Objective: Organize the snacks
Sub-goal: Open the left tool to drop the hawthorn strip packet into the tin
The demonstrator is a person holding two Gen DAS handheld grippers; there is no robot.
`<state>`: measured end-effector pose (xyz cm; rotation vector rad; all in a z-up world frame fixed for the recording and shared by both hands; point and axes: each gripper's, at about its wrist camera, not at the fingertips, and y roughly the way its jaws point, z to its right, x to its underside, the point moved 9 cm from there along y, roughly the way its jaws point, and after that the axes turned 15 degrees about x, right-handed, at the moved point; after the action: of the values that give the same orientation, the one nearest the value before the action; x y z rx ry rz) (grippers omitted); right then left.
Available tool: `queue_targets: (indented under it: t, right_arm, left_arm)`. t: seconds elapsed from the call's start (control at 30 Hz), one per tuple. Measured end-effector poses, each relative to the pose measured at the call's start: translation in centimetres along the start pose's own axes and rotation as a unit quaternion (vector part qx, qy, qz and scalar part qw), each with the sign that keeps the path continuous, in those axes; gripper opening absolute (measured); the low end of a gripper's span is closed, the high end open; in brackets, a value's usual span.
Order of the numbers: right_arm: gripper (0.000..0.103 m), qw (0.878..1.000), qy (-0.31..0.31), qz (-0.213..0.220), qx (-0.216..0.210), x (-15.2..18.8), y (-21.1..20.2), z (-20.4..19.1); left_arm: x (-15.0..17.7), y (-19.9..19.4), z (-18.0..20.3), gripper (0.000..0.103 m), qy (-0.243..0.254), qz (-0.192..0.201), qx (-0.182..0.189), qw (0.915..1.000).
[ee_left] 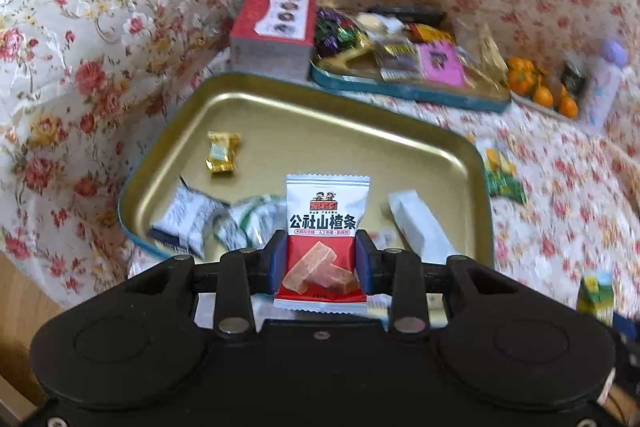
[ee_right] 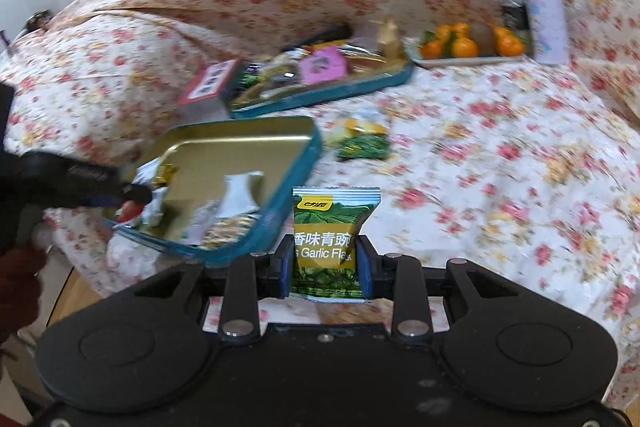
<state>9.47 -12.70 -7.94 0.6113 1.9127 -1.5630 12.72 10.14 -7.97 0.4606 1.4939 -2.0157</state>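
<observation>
My left gripper (ee_left: 322,259) is shut on a red-and-white hawthorn snack packet (ee_left: 325,227), held upright over the near edge of a gold tin tray (ee_left: 312,123) with a teal rim. Inside that tray lie a gold-wrapped candy (ee_left: 222,151), two silver-white packets (ee_left: 188,217) and a white packet (ee_left: 418,223). My right gripper (ee_right: 325,261) is shut on a green garlic pea packet (ee_right: 330,239), just right of the same gold tin tray (ee_right: 240,143). The left gripper (ee_right: 100,187) shows at that tray's left edge, with the red packet's tip.
A second teal tray (ee_left: 408,89) full of mixed snacks sits behind, with a red box (ee_left: 276,31) to its left. Loose green packets (ee_right: 362,143) lie on the floral cloth (ee_right: 500,155). A plate of oranges (ee_right: 468,45) and a lilac bottle (ee_right: 544,3) stand at the back right.
</observation>
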Motion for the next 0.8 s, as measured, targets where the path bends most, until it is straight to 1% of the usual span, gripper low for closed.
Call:
queue_targets:
  t: [0.07, 0.2, 0.33, 0.53, 0.7, 0.8]
  right_arm:
    - [0.033, 1.000, -0.009, 0.008, -0.010, -0.7, -0.2, -1.5]
    - [0.033, 0.999, -0.027, 0.020, -0.022, -2.6, 0.8, -3.9]
    - [0.033, 0.998, -0.042, 0.031, -0.035, -4.4, 1.9, -6.4]
    - [0.033, 0.996, -0.065, 0.038, -0.047, -6.3, 3.3, -9.2]
    - [0.033, 0.996, -0.075, 0.029, -0.050, -7.1, 5.2, -10.9]
    - [0.033, 0.995, -0.084, 0.024, -0.048, -7.2, 6.3, -11.9]
  left_arm:
    - [-1.3, 0.3, -0.3, 0.043, -0.002, 0.011, -0.001, 0.9999]
    - [-3.8, 1.1, -0.3, 0.043, 0.001, 0.025, -0.006, 0.9997]
    - [-5.6, 2.3, -0.7, 0.044, 0.002, 0.027, -0.015, 0.9995]
    - [-6.2, 4.1, -2.0, 0.044, -0.005, 0.014, -0.025, 0.9996]
    - [-6.1, 5.0, -3.2, 0.044, -0.027, 0.010, -0.021, 0.9994]
    - [-6.2, 5.2, -3.8, 0.044, -0.030, 0.014, -0.016, 0.9993]
